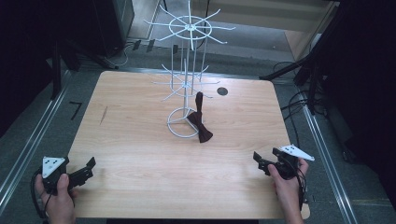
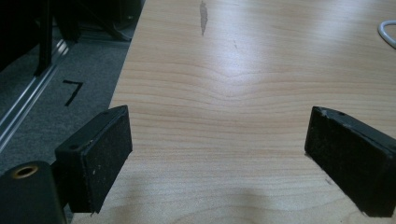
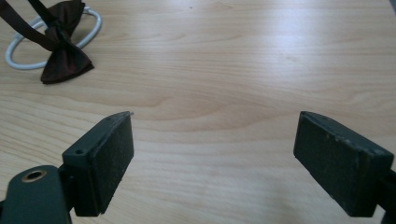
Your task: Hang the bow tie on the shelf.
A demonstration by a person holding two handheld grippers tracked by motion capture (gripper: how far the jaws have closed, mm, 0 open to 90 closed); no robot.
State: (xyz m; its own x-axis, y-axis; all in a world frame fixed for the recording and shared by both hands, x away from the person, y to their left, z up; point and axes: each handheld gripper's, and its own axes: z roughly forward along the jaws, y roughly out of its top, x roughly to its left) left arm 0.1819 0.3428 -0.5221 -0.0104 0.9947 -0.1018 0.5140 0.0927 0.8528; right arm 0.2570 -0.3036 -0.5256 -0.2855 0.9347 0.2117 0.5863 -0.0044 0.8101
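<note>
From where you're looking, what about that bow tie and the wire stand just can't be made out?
- Bow tie, high view: whether its strap hangs on a hook; too thin and dark.
- Bow tie, right gripper view: strap's upper end cut off by the top edge.
- White wire stand, high view: top arms cut by the edge.

The table (image 1: 140,140) is pale wood-grain laminate, smooth with a soft sheen. The rack (image 1: 187,70) is thin white-coated wire. The bow tie (image 3: 63,51), upper left of the right gripper view, is dark maroon cloth, slightly satiny. The jaw pads (image 3: 109,158) look matt black and lightly scuffed.
</note>
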